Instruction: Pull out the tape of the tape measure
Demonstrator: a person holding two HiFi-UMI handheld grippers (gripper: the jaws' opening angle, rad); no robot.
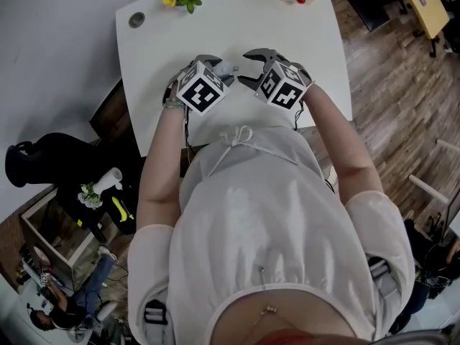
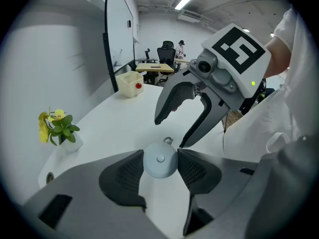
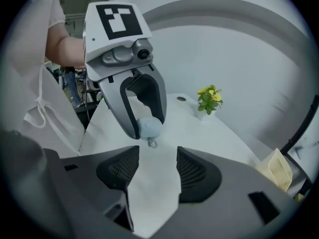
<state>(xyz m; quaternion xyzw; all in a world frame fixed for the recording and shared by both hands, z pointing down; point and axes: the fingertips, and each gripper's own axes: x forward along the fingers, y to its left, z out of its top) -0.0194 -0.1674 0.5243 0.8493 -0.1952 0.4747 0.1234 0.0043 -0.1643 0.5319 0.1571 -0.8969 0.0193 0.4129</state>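
- Tape measure (image 2: 159, 163), round and pale blue, is sitting clamped between the pads of the left gripper (image 1: 223, 70).
- Right gripper (image 3: 158, 168) is hovering unclenched and empty, just beside the tape measure's metal ring (image 2: 168, 140).

The left gripper (image 2: 160, 171) clamps a round pale blue-grey plastic tape measure (image 2: 159, 161) between its pads. Just beyond its tips, the right gripper (image 2: 171, 132) hangs with jaws apart.
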